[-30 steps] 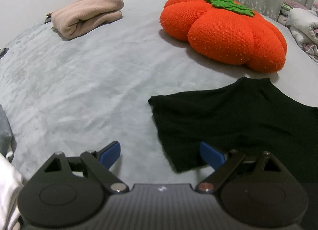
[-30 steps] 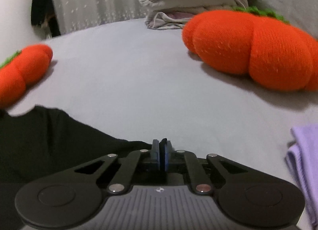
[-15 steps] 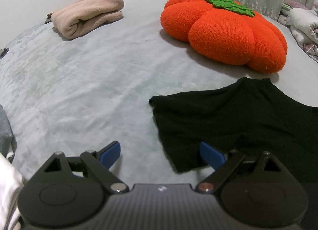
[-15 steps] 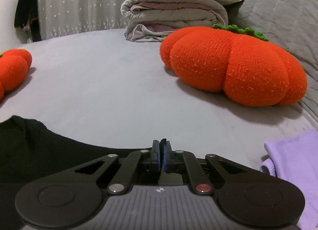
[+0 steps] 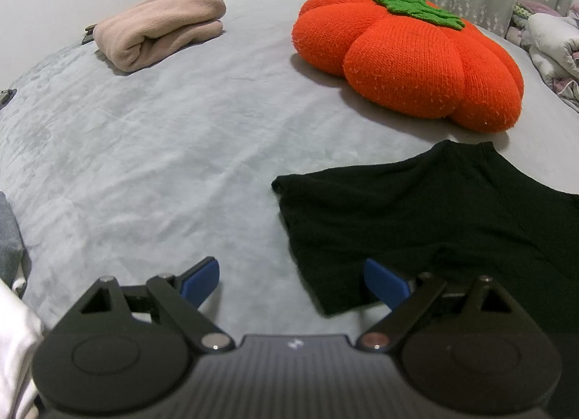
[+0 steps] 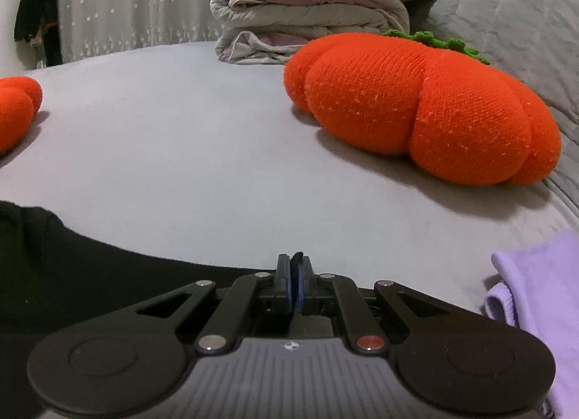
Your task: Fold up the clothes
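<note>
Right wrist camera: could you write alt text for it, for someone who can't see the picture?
The right gripper is shut on a pinch of the black shirt, which lies on a grey bed. Beyond sit an orange pumpkin cushion and folded bedding; a lilac garment lies at right.

Both cameras are sitting low behind their own gripper fingers and are looking forward and down over the grey bed (image 5: pixel 152 151). The left wrist camera is standing close above the bed and facing the orange pumpkin cushion (image 5: pixel 412 60), which is lying beyond the black shirt (image 5: pixel 434 216). The right wrist camera is looking more level, with the shirt (image 6: pixel 72 267) at its lower left. Both views are sharing the shirt and this cushion (image 6: pixel 16 107), which is showing at the right wrist view's left edge.
</note>
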`<action>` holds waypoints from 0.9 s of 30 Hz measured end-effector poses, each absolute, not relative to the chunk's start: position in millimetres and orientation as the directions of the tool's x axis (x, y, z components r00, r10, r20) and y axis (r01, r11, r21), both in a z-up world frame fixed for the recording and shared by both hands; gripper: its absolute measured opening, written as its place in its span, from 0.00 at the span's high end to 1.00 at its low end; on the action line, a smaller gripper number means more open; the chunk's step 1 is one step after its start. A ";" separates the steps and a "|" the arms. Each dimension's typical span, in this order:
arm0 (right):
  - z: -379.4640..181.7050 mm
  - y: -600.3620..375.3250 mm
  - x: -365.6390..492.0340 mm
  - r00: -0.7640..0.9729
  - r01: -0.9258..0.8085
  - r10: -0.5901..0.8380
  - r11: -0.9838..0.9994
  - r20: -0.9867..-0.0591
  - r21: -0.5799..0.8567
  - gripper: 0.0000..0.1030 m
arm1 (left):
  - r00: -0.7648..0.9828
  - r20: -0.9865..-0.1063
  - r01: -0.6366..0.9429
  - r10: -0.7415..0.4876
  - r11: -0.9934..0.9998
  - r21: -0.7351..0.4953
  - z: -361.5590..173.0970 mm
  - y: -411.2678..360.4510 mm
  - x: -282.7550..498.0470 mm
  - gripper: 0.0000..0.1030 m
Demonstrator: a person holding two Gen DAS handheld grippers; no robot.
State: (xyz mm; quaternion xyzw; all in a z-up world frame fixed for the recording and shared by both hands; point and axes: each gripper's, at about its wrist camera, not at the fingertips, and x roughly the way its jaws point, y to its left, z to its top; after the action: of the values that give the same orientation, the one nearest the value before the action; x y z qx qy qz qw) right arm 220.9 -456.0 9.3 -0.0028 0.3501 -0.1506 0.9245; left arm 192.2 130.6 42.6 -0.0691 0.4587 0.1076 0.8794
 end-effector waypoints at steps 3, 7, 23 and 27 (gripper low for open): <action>16.2 -460.4 219.0 0.702 0.269 -0.256 0.959 -0.665 -0.086 0.83 | 0.558 -0.821 -0.252 0.122 0.967 -0.028 43.9 131.3 191.4 0.11; 30.6 -469.0 201.7 0.716 0.278 -0.223 0.960 -0.661 -0.023 0.70 | 0.558 -0.821 -0.253 0.118 0.967 -0.033 44.3 131.9 191.1 0.11; 15.7 -523.7 117.8 0.713 0.287 0.226 0.769 -0.663 0.571 0.70 | 0.560 -0.821 -0.253 0.109 0.966 -0.045 46.0 131.3 189.9 0.11; 13.3 -510.1 117.8 0.706 0.292 0.150 0.829 -0.692 0.478 0.91 | 0.560 -0.821 -0.255 0.111 0.966 -0.044 45.5 131.5 190.4 0.11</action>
State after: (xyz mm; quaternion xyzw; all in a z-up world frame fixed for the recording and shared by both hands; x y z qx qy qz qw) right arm 117.8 -510.1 13.3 0.2899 0.3812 -0.0404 0.8770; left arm 190.4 131.5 45.5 -0.0789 0.4573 0.1040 0.8797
